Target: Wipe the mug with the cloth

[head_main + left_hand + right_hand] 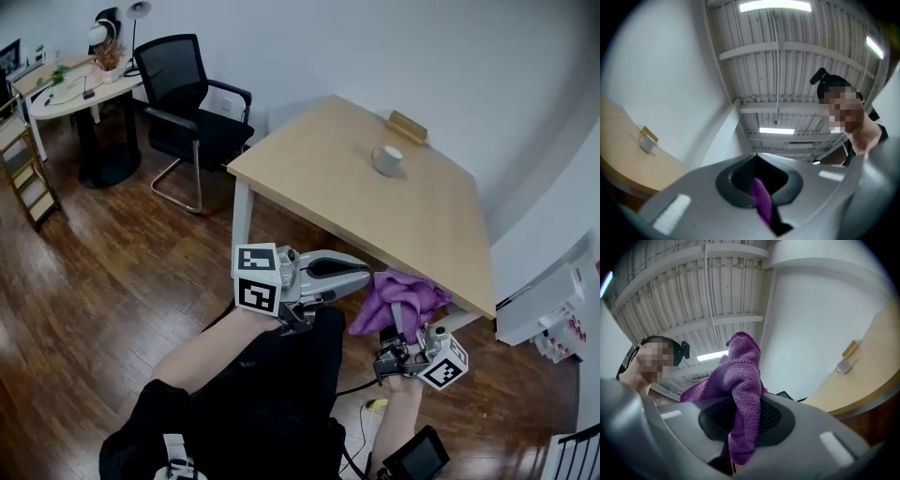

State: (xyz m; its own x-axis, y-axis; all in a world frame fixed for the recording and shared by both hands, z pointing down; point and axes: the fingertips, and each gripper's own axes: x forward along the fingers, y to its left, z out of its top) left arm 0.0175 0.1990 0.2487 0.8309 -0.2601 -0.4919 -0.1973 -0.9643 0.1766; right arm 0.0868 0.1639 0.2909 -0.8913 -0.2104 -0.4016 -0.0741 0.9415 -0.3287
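desk: light wood; the near edge runs slantwise from its left corner to a right corner just beside the cloth; two sides stand close to the white wall
open room: bare desktop lies between the near edge and the mug; wood floor is open to the left, with a black chair off the desk's left corner
mug: on the desk, upright, toward the far edge and well back from the near one, near a small wooden block; well apart from both grippers
mug look: small, pale, mouth up, handle on one side
cloth: purple, knit texture, bunched, off the desk just outside the near edge
right gripper: fingers clamped on the cloth, which drapes over them
left gripper: fingers together with a purple sliver of cloth pinched between; tips touch the cloth's left side
grippers' place: both low over the person's lap, short of the desk edge
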